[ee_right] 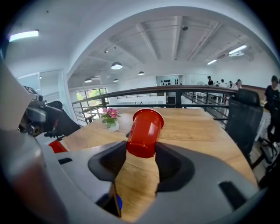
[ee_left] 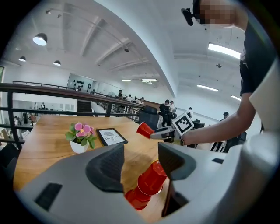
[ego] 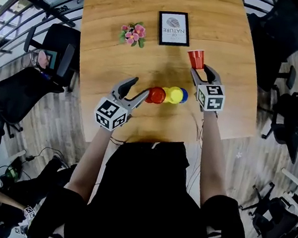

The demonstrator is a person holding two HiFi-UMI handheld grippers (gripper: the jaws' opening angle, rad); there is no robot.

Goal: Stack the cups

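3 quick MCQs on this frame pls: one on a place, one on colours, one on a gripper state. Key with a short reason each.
1. In the head view, the framed picture stands on which side of the flower pot?
A. left
B. right
C. nearer the person

2. The nested cups lying on the table show which colours, left to right in the head view?
A. red, yellow, blue
B. blue, red, green
C. yellow, yellow, red

3. The right gripper is:
A. open and empty
B. shut on a red cup
C. shut with nothing between the jaws

Key:
1 B, the frame sits right of the flowers at the far end of the table.
2 A, the red end is leftmost and the blue end rightmost.
3 B, the right gripper view shows both pads against the cup's base.
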